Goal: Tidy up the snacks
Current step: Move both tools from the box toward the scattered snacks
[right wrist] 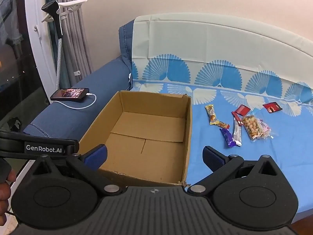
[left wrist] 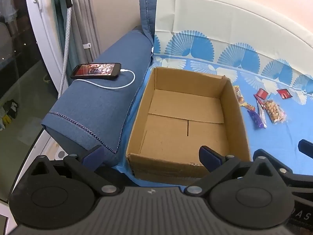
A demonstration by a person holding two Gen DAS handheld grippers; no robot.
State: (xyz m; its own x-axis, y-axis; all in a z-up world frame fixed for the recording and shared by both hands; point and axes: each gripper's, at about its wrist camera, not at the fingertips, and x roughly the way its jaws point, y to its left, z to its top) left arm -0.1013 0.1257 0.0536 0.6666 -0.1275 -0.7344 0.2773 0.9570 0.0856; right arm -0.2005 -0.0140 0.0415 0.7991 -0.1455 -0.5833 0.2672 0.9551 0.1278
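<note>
Both claws wide open, nothing held. Left claw (left wrist: pixel 151 155) hovers over the near edge of the cardboard box (left wrist: pixel 185 115), lower centre of its frame. Right claw (right wrist: pixel 154 156) sits lower centre too, its left finger over the box (right wrist: pixel 148 129), its right finger over the blue sheet (right wrist: pixel 264 156).

Box is open-topped and empty, bottom flaps visible. It sits on the sheet-covered sofa seat, just beside the blue armrest (left wrist: pixel 93 113) at frame left.

Snacks lie on the sheet right of the box, mid-right in both views, clustered and near its right wall but apart from it:
- yellow wrapped bar (right wrist: pixel 212 116), closest to the box
- purple wrapper (right wrist: pixel 228 137), nearest the claws
- silver stick pack (right wrist: pixel 237 132), just beside the purple one
- clear bag of nuts (right wrist: pixel 254 127), right of the stick
- red packet (right wrist: pixel 241 110), behind the stick
- second red packet (right wrist: pixel 272 107), further right, off on its own

Surroundings: phone (left wrist: pixel 95 70) with screen lit on the armrest, white cable (left wrist: pixel 121 84) plugged in and looping across it. Grey curtain (right wrist: pixel 78 39) and a garment steamer head (right wrist: pixel 51 6) upper left. Part of the other gripper's body and a hand (right wrist: pixel 4 193) at left edge of the right wrist view.

Box's right wall stands between the snacks and the box floor.
</note>
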